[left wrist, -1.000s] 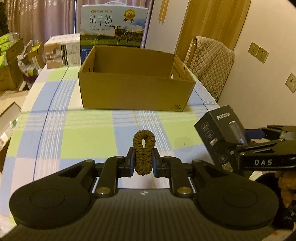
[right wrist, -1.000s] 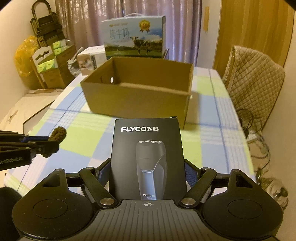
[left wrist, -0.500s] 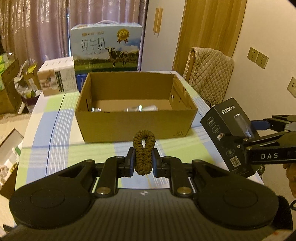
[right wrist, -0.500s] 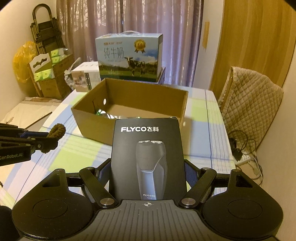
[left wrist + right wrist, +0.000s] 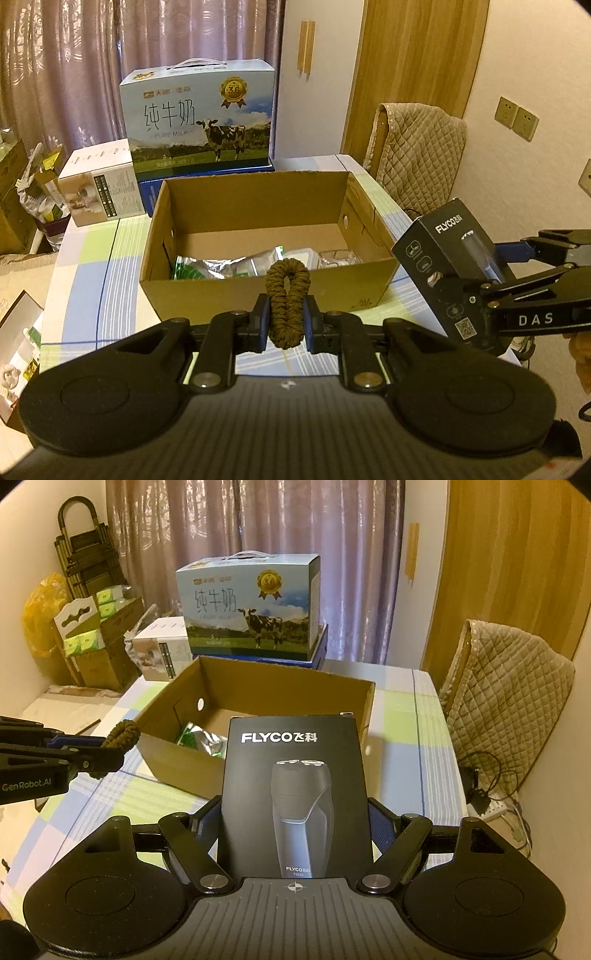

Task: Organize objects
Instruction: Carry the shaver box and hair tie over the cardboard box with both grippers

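Observation:
My left gripper [image 5: 287, 320] is shut on a brown braided hair tie [image 5: 287, 295], held upright in front of the open cardboard box [image 5: 258, 291]. The box stands on the checked tablecloth [image 5: 88, 273]; inside lie a silver-green foil packet [image 5: 221, 266] and clear plastic containers [image 5: 332, 257]. My right gripper [image 5: 295, 823] is shut on a black shaver box [image 5: 293, 794], held above the table before the cardboard box [image 5: 184, 760]. In the left wrist view the shaver box [image 5: 450, 266] hangs right of the cardboard box. The right wrist view shows the hair tie [image 5: 123, 734] at the left.
Behind the cardboard box stand a blue milk carton [image 5: 201, 122] on a dark blue box and a white product box [image 5: 99, 184]. A quilted chair [image 5: 506, 701] is at the table's right. Boxes and bags [image 5: 88, 642] crowd the floor at the left.
Both grippers have risen and moved toward the cardboard box with their loads. The inside of the box and its contents have come into view.

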